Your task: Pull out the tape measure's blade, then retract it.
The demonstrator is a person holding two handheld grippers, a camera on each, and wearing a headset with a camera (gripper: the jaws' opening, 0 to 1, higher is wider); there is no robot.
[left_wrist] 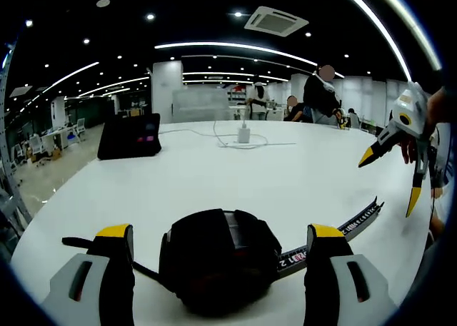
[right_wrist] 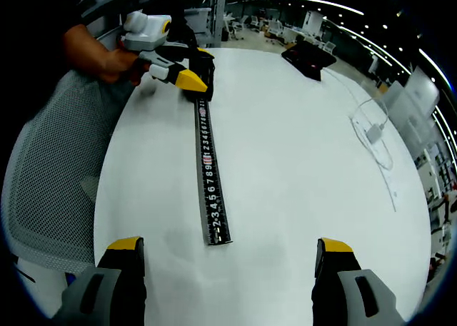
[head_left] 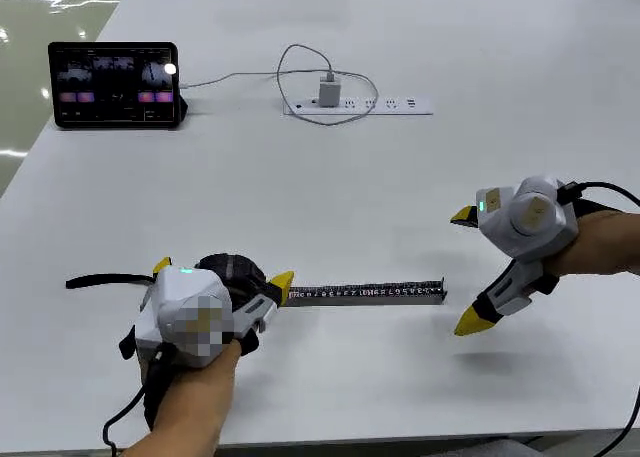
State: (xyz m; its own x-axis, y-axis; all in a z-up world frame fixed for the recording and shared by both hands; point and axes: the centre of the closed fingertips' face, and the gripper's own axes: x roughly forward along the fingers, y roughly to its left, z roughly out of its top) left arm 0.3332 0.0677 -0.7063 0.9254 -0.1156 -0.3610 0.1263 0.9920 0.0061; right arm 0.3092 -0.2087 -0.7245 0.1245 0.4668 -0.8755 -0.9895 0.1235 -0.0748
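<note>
The black tape measure case [head_left: 238, 275] lies on the white table [head_left: 400, 197] near its front left. My left gripper [head_left: 222, 275] straddles it, open, with small gaps between the case [left_wrist: 218, 258] and each yellow-tipped finger [left_wrist: 116, 235]. The blade [head_left: 365, 294] lies flat on the table, pulled out to the right, and its numbered face [right_wrist: 212, 187] ends just ahead of my right gripper [right_wrist: 228, 246]. The right gripper [head_left: 467, 269] hovers open past the blade's tip with nothing between its fingers. A black wrist strap [head_left: 105, 279] trails left from the case.
A tablet [head_left: 115, 84] stands at the back left. A white power strip [head_left: 360, 105] with a plugged charger and a looped cable lies at the back middle. The table's front edge runs just below both hands. Several people stand far behind the table [left_wrist: 318, 90].
</note>
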